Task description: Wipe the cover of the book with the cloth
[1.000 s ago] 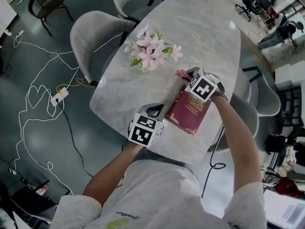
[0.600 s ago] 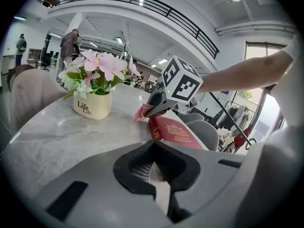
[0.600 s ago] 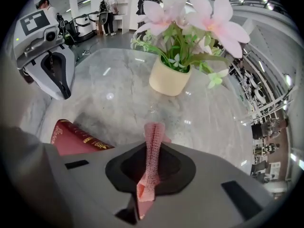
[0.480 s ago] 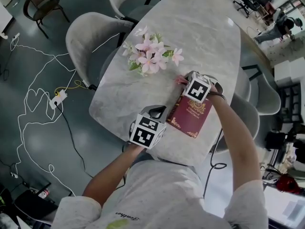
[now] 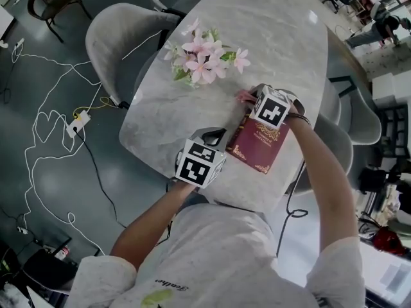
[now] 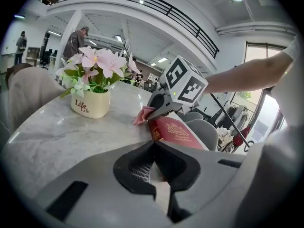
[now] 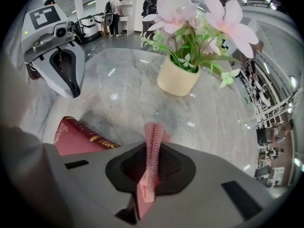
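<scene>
Book point(image 5: 257, 147): dark red cover with gold print, lying flat and closed on the marble worktop point(image 5: 276, 37). It sits at the near right part of the worktop. Its near corner lies close to the rounded worktop edge, and its right side runs near the right edge.

Open room: bare marble runs from the book's far end to the far end of the worktop. To the left, a pot of pink flowers point(image 5: 202, 66) stands apart from the book, with a strip of marble between them. A grey chair point(image 5: 115, 37) stands at the left edge of the worktop.

Right claw point(image 7: 152, 148): positioned at the book's far end, pointing toward the flowers. Jaws are clamped on a pink cloth point(image 7: 154, 132). The cloth is pinched into a narrow upright fold and projects forward past the tips. In the left gripper view its free end reaches the marble just beside the book's far corner.

Left claw point(image 6: 154, 144): positioned at the book's near left side, just beside the spine edge. Jaws are together at the tips, with nothing between them. Contact with the book cannot be confirmed.
</scene>
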`<state>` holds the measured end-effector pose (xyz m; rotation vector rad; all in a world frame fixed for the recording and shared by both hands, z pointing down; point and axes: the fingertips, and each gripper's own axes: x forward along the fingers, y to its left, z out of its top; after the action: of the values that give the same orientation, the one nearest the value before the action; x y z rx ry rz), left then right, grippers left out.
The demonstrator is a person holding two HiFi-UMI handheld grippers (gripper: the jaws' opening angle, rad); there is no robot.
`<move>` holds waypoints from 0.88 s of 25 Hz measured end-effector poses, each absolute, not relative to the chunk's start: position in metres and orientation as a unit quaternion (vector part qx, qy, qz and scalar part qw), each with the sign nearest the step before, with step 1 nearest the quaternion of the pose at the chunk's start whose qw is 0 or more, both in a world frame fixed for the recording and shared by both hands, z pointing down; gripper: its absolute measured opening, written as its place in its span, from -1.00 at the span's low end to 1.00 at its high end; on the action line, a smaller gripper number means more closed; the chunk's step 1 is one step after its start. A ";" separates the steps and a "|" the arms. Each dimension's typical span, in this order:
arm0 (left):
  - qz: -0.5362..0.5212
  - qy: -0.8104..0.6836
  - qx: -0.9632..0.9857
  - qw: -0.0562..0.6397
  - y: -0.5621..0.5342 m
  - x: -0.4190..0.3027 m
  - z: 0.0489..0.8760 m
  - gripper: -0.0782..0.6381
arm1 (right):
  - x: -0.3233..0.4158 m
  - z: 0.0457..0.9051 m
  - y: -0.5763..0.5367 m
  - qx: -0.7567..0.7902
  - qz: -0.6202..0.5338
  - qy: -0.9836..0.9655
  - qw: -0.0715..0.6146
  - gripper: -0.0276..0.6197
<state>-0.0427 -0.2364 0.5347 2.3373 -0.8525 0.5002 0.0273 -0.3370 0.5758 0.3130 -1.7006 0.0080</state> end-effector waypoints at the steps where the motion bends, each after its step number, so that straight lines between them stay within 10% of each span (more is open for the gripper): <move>1: 0.188 -0.320 0.880 0.296 -0.236 -0.042 0.534 -0.76 | 0.027 0.575 -0.335 0.136 0.003 -0.749 0.649 -0.86; 22: 0.198 -0.324 0.880 0.284 -0.216 -0.038 0.530 -0.76 | 0.012 0.569 -0.298 0.129 0.003 -0.772 0.622 -0.87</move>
<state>-0.0380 -0.2160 0.5302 2.3560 -0.8665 0.5302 0.0116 -0.2982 0.5692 0.2956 -1.7736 0.0058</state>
